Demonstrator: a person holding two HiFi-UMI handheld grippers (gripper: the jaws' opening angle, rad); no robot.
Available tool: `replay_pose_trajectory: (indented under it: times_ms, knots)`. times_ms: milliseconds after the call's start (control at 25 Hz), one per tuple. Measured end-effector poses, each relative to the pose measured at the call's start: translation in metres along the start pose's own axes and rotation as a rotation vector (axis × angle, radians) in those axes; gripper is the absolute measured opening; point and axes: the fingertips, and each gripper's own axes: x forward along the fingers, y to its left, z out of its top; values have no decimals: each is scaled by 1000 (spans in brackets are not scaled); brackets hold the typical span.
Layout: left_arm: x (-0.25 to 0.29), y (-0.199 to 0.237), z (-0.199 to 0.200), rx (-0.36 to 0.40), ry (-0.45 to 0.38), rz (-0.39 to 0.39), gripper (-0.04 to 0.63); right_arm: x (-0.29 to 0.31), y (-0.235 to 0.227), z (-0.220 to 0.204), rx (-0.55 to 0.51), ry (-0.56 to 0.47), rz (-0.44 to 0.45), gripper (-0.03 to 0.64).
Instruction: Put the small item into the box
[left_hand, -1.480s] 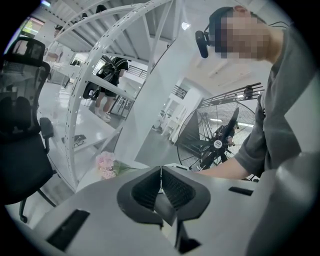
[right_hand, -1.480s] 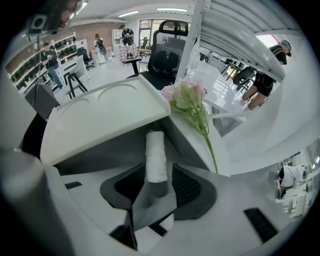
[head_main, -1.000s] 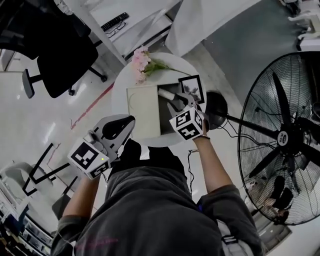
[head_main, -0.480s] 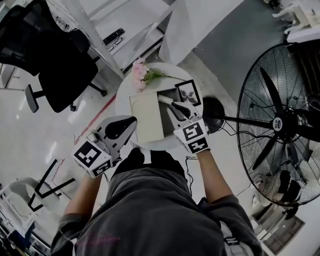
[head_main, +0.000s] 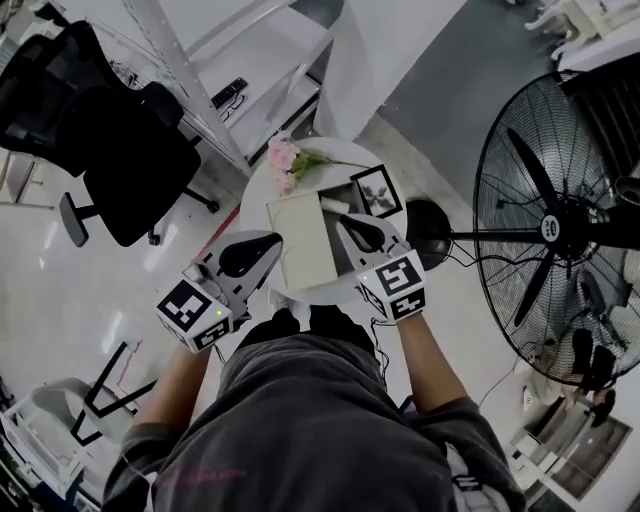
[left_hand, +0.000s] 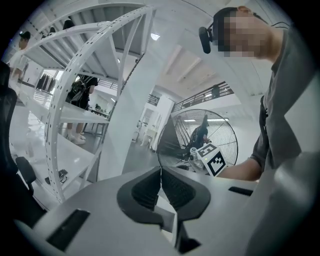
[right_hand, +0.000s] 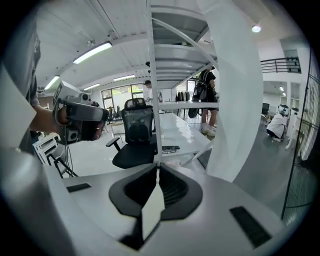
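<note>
head view: box (head_main: 303, 243) open on round table (head_main: 256, 205), small white item (head_main: 334, 205) at its far end, seemingly inside; left gripper (head_main: 268, 242) just left of box, right gripper (head_main: 347, 220) over its right part | left gripper view: jaws together, nothing between | right gripper view: jaws closing, tips nearly meeting, nothing between

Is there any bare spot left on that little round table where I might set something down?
Hardly. The open box and its pale lid fill the middle of the round table; flowers and a picture frame take the far side. Only thin strips are bare: the left rim beside the lid, and the far rim between flowers and frame.
</note>
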Motion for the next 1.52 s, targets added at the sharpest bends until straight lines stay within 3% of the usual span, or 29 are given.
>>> replay_pose_trajectory:
  times_ms: [680, 1520]
  knots:
    - [-5, -28, 25, 73, -26, -56, 23, -61, 25, 56, 36, -207, -24, 21]
    - [-5, -52, 15, 74, -19, -14, 23, -87, 22, 36, 58, -208, -6, 21]
